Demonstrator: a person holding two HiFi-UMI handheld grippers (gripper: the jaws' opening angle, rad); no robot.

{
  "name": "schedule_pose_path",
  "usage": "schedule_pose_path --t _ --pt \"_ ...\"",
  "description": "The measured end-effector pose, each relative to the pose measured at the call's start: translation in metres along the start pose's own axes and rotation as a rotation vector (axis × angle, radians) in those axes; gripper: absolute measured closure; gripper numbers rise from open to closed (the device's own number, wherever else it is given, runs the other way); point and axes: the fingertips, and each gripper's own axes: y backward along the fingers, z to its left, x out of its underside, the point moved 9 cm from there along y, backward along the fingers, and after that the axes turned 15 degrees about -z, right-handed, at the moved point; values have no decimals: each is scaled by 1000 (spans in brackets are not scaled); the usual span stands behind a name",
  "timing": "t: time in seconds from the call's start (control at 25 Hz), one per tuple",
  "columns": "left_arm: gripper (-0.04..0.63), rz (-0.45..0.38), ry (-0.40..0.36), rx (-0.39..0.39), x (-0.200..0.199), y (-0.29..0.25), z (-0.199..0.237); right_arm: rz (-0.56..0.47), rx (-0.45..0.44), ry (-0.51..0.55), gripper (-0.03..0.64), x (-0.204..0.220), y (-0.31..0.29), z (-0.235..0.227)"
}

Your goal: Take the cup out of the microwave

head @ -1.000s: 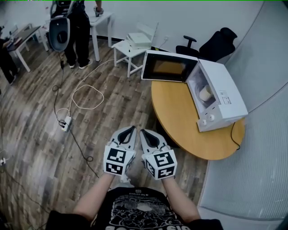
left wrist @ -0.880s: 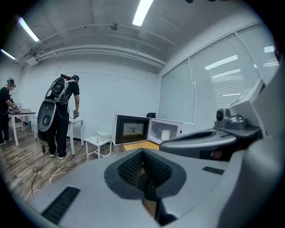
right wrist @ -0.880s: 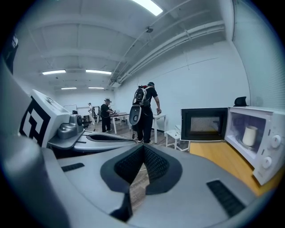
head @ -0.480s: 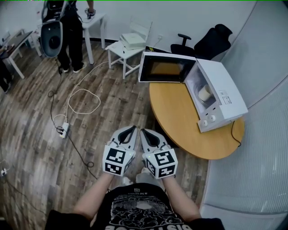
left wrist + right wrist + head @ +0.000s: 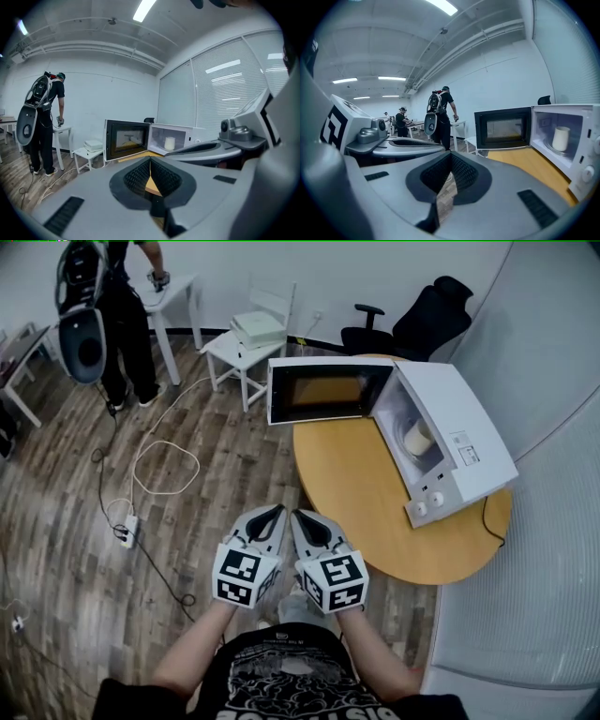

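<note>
A white microwave stands on a round wooden table, its door swung wide open to the left. A pale cup sits upright inside the cavity. It also shows in the left gripper view and the right gripper view. My left gripper and right gripper are held side by side in front of my chest, short of the table edge and well away from the cup. Both are shut with nothing between the jaws.
A white chair with a box on it stands left of the microwave door, and a black office chair stands behind the table. A person with a backpack stands at a white desk, far left. Cables and a power strip lie on the wooden floor.
The table and microwave have drifted left and closer in the head view as I moved toward them. Both grippers stay shut and side by side.
</note>
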Motion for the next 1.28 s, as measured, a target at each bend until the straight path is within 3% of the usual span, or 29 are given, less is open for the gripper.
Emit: schedule_pose_path --t 0.76,1.28 --pt "584 77 6 137 22 -179 -25 -30 150 -84 600 -3 -20 -166" --pt "584 86 -2 256 27 -249 -70 -73 281 -73 600 -17 11 -229"
